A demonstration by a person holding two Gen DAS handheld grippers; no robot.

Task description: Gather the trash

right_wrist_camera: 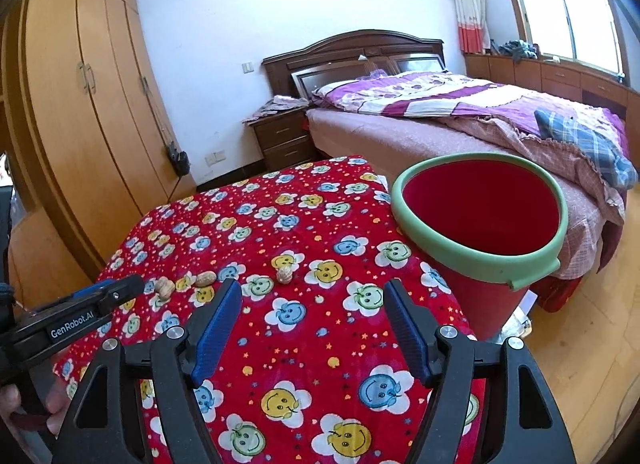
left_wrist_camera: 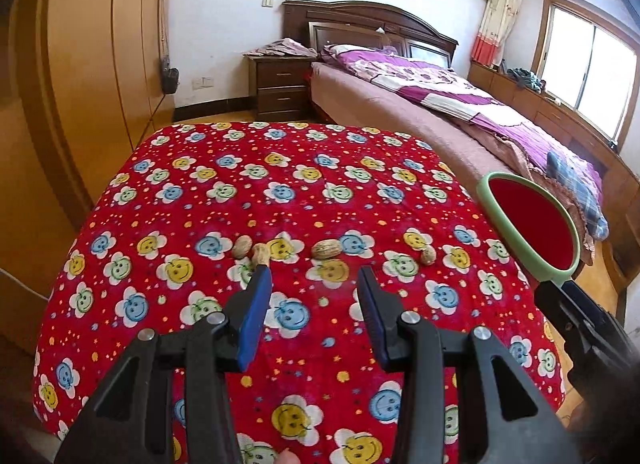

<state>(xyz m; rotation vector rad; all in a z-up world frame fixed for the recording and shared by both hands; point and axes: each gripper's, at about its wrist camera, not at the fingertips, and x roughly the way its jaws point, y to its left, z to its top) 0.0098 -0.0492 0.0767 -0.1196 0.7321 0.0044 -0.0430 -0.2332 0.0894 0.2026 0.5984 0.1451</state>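
Peanut shells (left_wrist_camera: 327, 249): four on the desk (left_wrist_camera: 200, 344), just ahead of the left hand-held gripper (left_wrist_camera: 314, 284), jaws wide, empty. Right hand-held gripper (right_wrist_camera: 312, 300) wide, empty; bin (right_wrist_camera: 480, 215) beyond-right. Approach step; next, close on one shell.
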